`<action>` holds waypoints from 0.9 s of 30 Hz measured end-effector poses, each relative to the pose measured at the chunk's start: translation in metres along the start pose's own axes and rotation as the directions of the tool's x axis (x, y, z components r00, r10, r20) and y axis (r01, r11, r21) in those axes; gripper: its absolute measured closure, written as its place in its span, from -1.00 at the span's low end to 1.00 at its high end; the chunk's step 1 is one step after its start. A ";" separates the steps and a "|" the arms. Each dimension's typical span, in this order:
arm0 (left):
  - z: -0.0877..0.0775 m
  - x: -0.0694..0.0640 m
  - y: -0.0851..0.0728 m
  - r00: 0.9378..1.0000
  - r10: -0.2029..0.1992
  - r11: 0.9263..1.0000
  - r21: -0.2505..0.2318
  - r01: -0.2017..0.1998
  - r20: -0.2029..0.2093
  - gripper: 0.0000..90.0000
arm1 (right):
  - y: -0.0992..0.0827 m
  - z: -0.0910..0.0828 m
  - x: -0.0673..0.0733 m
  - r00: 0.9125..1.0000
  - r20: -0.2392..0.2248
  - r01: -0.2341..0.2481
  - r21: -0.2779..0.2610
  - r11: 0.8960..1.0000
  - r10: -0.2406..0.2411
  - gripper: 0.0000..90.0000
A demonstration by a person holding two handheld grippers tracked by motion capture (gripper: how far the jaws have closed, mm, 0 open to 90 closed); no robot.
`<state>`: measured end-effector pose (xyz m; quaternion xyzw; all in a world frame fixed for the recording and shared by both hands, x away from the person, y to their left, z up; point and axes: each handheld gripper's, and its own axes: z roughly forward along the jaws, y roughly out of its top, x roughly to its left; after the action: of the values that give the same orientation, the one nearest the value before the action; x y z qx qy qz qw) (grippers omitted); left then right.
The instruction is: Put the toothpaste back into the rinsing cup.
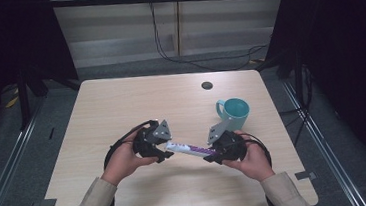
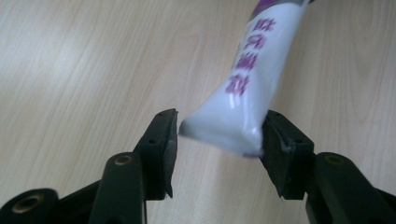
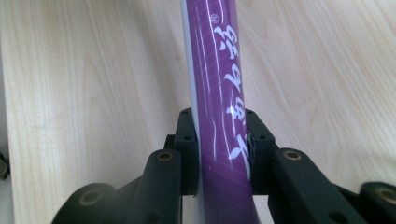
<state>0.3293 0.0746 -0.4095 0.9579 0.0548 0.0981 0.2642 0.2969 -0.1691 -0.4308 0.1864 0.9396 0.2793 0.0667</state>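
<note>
- Right tool [image 3: 219,140] pinches the glossy purple end of the tube [image 3: 219,84], matte black pads flat against both sides.
- Left tool [image 2: 217,140] stands spread around the tube's flat white crimped end [image 2: 233,121]; one pad touches, the other is clear.
- High view: tube [image 1: 190,148] bridges both tools just above the pale woodgrain counter [image 1: 121,103]; a teal mug [image 1: 234,111] stands near.

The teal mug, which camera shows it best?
The high view: the teal mug stands upright on the table, just beyond the right gripper. Both gripper views look along their jaws at the tube instead.
</note>
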 end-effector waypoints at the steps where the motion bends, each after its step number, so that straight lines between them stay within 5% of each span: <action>1: 0.002 -0.002 0.002 1.000 0.025 0.999 0.030 -0.024 -0.012 0.09 | 0.001 0.002 0.000 1.000 0.001 -0.002 0.003 1.000 0.002 0.60; 6: 0.009 -0.005 0.007 0.995 0.094 0.991 0.094 -0.092 -0.022 0.19 | 0.006 0.006 0.004 1.000 -0.003 0.018 0.022 1.000 -0.018 0.60; 10: 0.009 -0.007 0.008 0.992 0.122 0.989 0.087 -0.119 -0.030 0.24 | 0.005 0.005 0.002 1.000 -0.015 0.012 0.016 1.000 -0.012 0.60; 21: 0.011 -0.009 0.012 0.991 0.134 0.988 0.078 -0.131 -0.030 0.12 | 0.010 0.001 0.003 1.000 -0.011 0.026 0.008 1.000 -0.026 0.60; 27: 0.014 -0.010 0.016 0.987 0.159 0.984 0.087 -0.158 -0.009 0.28 | 0.013 0.001 0.005 0.999 -0.002 0.036 0.003 0.999 -0.036 0.60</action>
<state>0.3233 0.0527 -0.4151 0.9689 -0.0154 0.1241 0.2135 0.2968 -0.1569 -0.4249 0.1692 0.9433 0.2768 0.0705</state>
